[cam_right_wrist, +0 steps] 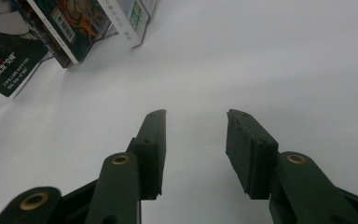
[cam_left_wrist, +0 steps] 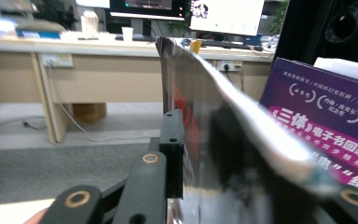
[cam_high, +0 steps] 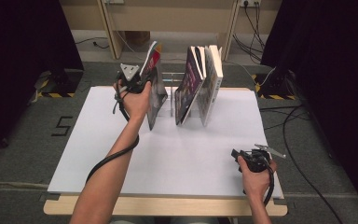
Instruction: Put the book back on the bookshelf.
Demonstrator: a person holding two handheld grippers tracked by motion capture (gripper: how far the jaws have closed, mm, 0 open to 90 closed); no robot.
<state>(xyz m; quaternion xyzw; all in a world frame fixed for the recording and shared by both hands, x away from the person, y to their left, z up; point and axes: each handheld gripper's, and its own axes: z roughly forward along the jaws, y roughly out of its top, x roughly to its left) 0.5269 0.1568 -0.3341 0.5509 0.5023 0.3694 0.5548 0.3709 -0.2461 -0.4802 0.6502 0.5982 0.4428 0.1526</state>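
Glossy dark-covered book (cam_high: 154, 88), upright, slightly bowed

Left gripper (cam_high: 137, 84) at a dark magazine (cam_high: 154, 93), seemingly standing upright; right gripper (cam_high: 254, 157) low over white table (cam_high: 177, 154)

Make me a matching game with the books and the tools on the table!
Things:
1. left tool
2. right tool
3. dark magazine
4. purple book

Places or states:
A. leans in the clear rack, beside the white book
B. low over the white table, jaws open, nothing between them
C. stands on its edge at the rack's left end
D. up at the top of the magazine, which sits between its jaws

Pairs: 1-D, 2-B, 3-C, 4-A
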